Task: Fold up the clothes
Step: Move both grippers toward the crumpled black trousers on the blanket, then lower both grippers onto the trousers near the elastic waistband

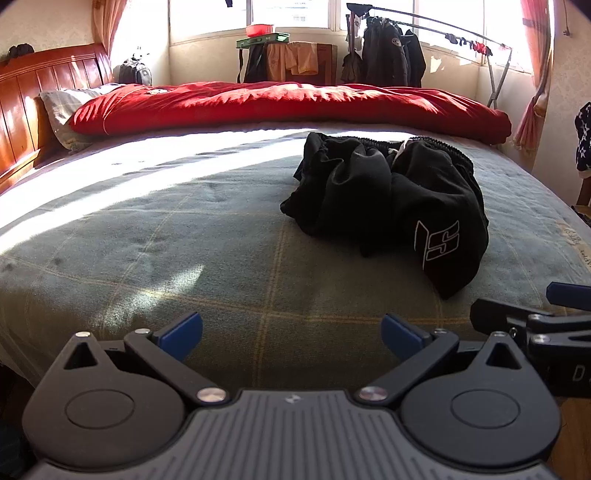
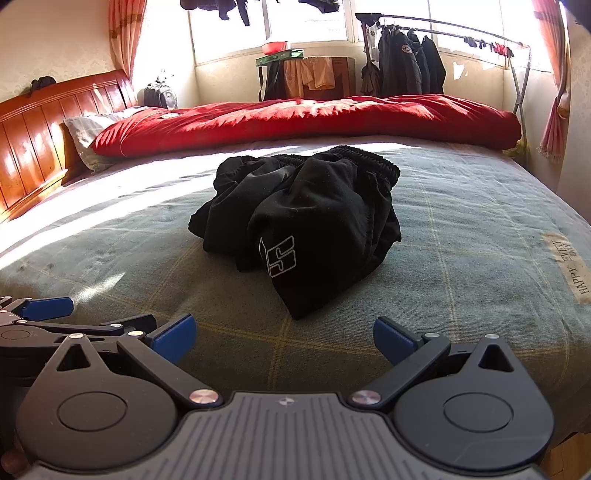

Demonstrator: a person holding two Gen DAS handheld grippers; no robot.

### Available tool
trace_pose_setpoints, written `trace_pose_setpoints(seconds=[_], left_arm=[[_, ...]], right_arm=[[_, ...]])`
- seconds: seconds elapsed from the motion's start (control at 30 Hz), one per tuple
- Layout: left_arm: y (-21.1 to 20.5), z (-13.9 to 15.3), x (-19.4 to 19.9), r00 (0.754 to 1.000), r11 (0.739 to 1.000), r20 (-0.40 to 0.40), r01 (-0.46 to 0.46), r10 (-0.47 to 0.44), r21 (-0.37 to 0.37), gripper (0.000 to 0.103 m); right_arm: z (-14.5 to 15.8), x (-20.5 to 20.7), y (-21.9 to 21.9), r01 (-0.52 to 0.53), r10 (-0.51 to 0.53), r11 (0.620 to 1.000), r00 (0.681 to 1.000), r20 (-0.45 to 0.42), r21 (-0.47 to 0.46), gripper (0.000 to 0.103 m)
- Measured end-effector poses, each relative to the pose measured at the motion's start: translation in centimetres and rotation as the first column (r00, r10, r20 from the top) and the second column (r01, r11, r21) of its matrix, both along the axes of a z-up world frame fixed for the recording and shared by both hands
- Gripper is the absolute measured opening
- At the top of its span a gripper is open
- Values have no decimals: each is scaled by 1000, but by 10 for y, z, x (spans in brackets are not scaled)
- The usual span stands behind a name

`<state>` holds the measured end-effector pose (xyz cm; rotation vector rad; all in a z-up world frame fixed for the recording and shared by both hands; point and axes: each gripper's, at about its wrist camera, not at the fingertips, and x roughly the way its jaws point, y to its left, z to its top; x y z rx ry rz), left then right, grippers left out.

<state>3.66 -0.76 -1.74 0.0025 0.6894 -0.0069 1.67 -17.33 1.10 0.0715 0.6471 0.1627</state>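
Black shorts (image 2: 299, 229) lie crumpled mid-bed (image 2: 461, 236), their legs buried in folds. The left gripper (image 1: 291, 332) and right gripper (image 2: 284, 336) hover near the bed's edge, fingers apart and empty. Only the right view shows the bed's label (image 2: 567, 266), seemingly "HAPPY EVERY DAY"; the left crops it.

Shorts (image 2: 295, 225) are lying mid-frame on the bed (image 2: 461, 236); quilt (image 2: 306, 118) is lying behind; headboard (image 2: 40, 129) is standing upper left; clothes rack (image 2: 454, 33) is standing upper right.
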Motion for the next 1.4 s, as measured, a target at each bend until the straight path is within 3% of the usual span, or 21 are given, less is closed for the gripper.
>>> trace_pose_setpoints(seconds=[0.33,0.77,1.4], left_arm=[[-1,-8,46,1000,1000,-13,19,-19,-6,102],[-10,11,130,995,998,-84,54,-50,44,102],[-33,23,192,960,983,-244,163,-138,85,102]], right_arm=[[-9,55,-8,33,-33,999,999,-8,-34,103],[-5,146,-13,-8,-3,997,990,-143,-82,103],[-1,191,-43,-23,-10,994,949,-315,-103,103]])
